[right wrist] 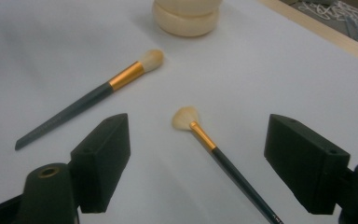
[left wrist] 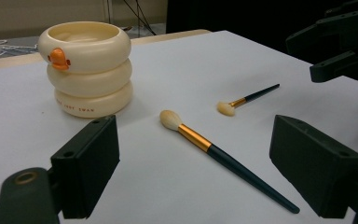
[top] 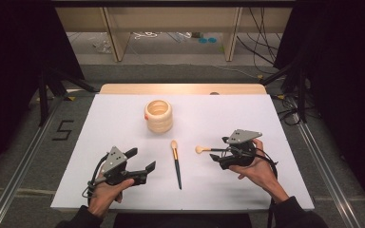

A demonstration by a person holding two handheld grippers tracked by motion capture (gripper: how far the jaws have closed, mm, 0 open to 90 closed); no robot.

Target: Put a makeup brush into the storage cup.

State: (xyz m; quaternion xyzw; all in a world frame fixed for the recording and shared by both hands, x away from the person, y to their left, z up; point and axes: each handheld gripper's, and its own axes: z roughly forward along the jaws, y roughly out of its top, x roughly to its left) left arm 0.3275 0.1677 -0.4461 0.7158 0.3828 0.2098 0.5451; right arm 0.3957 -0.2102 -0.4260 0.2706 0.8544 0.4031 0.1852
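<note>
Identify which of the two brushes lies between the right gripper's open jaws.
The smaller fan-tipped brush; the longer round-tipped brush lies off to the side, toward the left gripper.

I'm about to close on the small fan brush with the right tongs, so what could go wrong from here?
1. The fan brush lies flat on the table; its thin handle may slip out or roll as the open right tongs close.
2. The long brush lies close by and could get knocked.
</note>
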